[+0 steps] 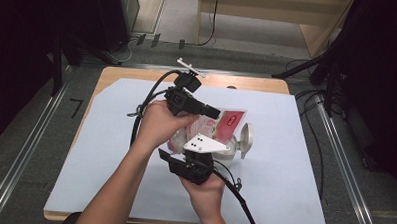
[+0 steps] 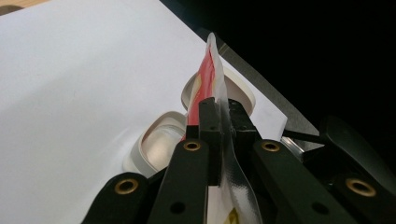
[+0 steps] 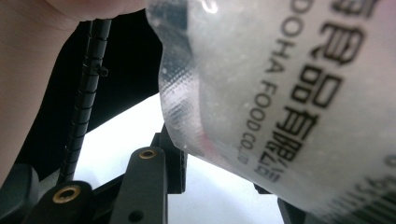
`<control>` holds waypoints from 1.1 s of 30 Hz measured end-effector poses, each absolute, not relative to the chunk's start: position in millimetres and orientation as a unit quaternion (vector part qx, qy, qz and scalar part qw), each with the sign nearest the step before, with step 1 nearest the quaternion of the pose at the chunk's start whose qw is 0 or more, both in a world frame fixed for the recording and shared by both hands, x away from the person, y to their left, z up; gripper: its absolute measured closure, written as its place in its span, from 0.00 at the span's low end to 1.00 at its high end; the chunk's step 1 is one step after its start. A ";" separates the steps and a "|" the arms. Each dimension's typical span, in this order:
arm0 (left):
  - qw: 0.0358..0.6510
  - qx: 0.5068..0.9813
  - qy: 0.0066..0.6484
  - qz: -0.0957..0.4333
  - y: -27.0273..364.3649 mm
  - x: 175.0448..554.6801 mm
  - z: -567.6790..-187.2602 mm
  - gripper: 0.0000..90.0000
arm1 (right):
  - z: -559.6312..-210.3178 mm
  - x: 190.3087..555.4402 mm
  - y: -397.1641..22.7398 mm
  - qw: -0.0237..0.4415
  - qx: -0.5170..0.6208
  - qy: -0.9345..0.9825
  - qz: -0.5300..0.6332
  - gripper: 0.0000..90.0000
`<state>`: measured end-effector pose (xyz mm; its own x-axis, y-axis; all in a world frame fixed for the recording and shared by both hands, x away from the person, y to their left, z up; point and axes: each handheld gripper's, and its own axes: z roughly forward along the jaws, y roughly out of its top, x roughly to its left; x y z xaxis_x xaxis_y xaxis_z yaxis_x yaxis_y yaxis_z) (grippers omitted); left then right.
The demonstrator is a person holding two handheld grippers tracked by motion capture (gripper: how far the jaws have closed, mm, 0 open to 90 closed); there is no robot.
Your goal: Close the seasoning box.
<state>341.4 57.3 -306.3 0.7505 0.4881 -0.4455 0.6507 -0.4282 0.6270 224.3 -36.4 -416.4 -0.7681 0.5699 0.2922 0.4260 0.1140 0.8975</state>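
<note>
A plastic food bag point(image 1: 221, 124) with a red-and-white print sits at the middle of the high view, held up between both hands above a white sheet point(image 1: 284, 185) that covers the tabletop point(image 1: 257, 84). What fills the bag is hard to make out; in the right gripper view its clear, frosted side point(image 3: 289, 93) takes up the upper right of the frame, with black printed lettering and a strip of barcode cut off at the lower right corner.

Just right of the bag in the high view lies a white box point(image 1: 233, 145) with its hinged lid point(image 1: 246, 136) swung open. In the left gripper view its tray point(image 2: 159, 147) looks bare inside, though the jaws cover its near part.

The left hand-held gripper point(image 2: 223, 114) is pressed together on the bag's thin upper edge, which stands up as a narrow red-and-white strip at the centre of that view. The right hand-held gripper point(image 1: 184, 164), below the bag in the high view, has one jaw visible beside the bag's lower end; the other is behind the plastic, so I cannot tell whether it pinches the bag.
</note>
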 end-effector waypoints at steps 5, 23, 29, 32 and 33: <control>0.413 0.840 0.337 -0.097 55.9 341.2 -307.0 0.98 | -417.6 225.0 -37.9 0.061 0.335 0.743 0.577 0.71; 0.418 0.837 0.340 -0.099 56.7 336.6 -307.2 0.97 | -418.3 220.5 -36.5 0.073 0.338 0.742 0.574 0.71; 0.419 0.839 0.335 -0.094 58.7 333.3 -306.6 0.97 | -418.3 217.7 -34.9 0.077 0.337 0.744 0.571 0.71; 0.420 0.840 0.331 -0.090 57.1 331.8 -305.5 0.97 | -417.7 216.8 -34.6 0.076 0.340 0.742 0.573 0.71; 0.422 0.839 0.331 -0.093 56.0 331.5 -305.6 0.97 | -417.5 216.3 -34.3 0.077 0.342 0.740 0.574 0.71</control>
<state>331.5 56.0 -305.6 0.7640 0.4760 -0.4357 0.6336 -0.4257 0.6459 216.3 -34.3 -417.5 -0.7537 0.5953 0.2786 0.4182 0.1073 0.9020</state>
